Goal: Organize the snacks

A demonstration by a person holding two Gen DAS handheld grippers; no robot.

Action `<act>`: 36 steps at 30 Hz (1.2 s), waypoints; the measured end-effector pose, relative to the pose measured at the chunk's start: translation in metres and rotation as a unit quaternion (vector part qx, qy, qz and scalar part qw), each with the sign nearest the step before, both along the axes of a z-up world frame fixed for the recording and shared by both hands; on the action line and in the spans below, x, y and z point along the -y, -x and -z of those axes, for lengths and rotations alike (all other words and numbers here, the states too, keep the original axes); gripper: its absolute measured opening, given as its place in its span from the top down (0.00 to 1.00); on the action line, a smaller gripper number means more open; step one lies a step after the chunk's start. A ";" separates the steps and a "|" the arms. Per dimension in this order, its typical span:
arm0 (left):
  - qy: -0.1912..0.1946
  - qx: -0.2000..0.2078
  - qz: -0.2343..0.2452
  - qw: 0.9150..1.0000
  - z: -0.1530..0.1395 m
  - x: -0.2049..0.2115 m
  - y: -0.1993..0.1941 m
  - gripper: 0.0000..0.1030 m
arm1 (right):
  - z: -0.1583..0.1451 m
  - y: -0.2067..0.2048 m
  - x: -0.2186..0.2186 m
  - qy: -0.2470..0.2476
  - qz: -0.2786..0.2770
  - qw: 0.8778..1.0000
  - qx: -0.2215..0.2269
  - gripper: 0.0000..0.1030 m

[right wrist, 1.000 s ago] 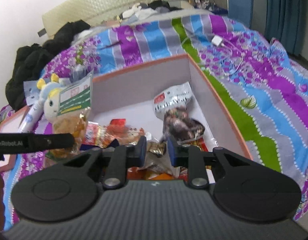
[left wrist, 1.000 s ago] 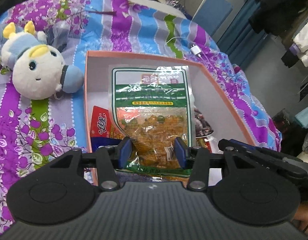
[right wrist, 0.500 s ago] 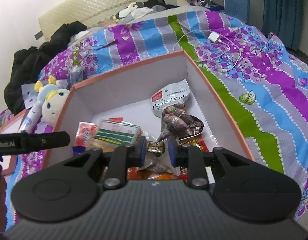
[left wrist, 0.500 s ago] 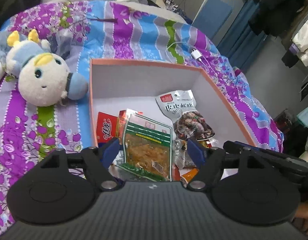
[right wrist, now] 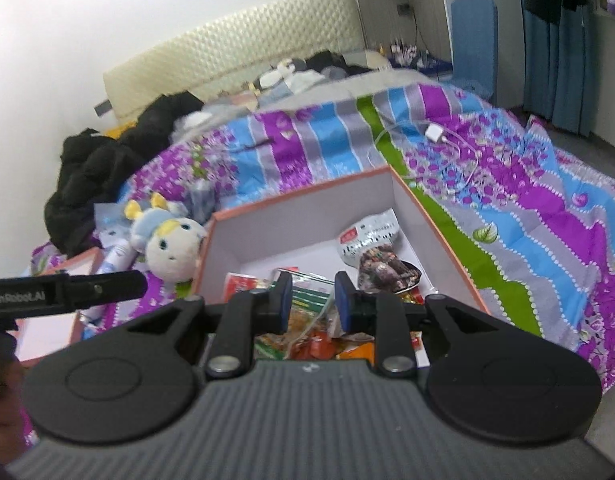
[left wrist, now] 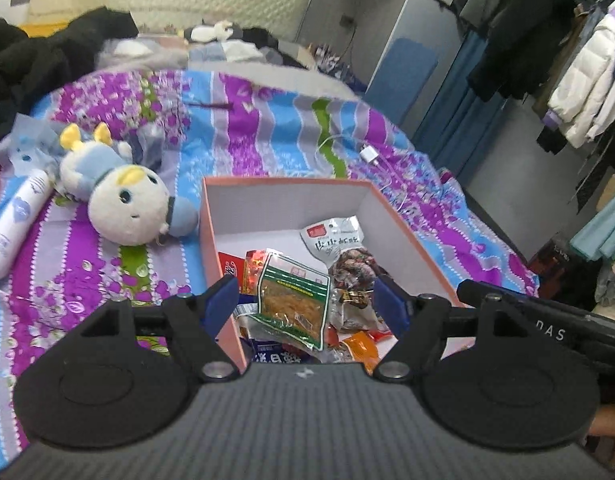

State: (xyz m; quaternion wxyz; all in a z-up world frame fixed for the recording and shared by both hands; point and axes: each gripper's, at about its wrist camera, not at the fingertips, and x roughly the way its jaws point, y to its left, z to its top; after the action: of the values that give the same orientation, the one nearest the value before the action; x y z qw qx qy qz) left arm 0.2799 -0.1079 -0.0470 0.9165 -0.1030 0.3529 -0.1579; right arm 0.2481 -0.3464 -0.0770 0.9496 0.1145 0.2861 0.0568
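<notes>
Green-and-clear plastic snack pouch (left wrist: 293,300) lies atop the packet pile inside the orange-rimmed cardboard box (left wrist: 285,181). Left gripper (left wrist: 305,300) spread wide, empty. Right gripper (right wrist: 312,300) narrowly parted, gripping nothing. Pouch likely light, crinkly, slippery; pinch the sealed edge.

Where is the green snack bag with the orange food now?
In the left wrist view, the green snack bag lies inside the orange box, on other packets, left of the white packet.

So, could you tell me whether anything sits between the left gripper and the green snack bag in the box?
Nothing visible does: the left gripper is open above the green bag, which lies uncovered on top of the snacks in the box.
</notes>
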 end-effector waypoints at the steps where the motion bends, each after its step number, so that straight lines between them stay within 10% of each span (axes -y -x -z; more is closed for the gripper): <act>1: -0.001 0.004 0.000 1.000 -0.005 -0.002 0.008 0.24 | -0.005 0.008 -0.002 -0.001 0.000 1.000 0.004 0.75; 16: 0.003 0.066 0.005 0.998 -0.058 -0.049 0.133 0.24 | -0.049 0.123 -0.043 -0.004 0.002 0.998 0.066 0.75; 36: -0.011 0.081 -0.006 0.997 -0.045 -0.082 0.237 0.24 | -0.033 0.204 -0.078 0.010 0.005 0.997 0.079 0.74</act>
State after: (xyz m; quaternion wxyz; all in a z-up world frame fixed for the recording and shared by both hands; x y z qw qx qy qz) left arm 0.0426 -0.0258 -0.0020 0.9442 -0.0813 0.2783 -0.1565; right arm 0.0443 -0.2683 -0.0438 0.9706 0.1013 0.2104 0.0580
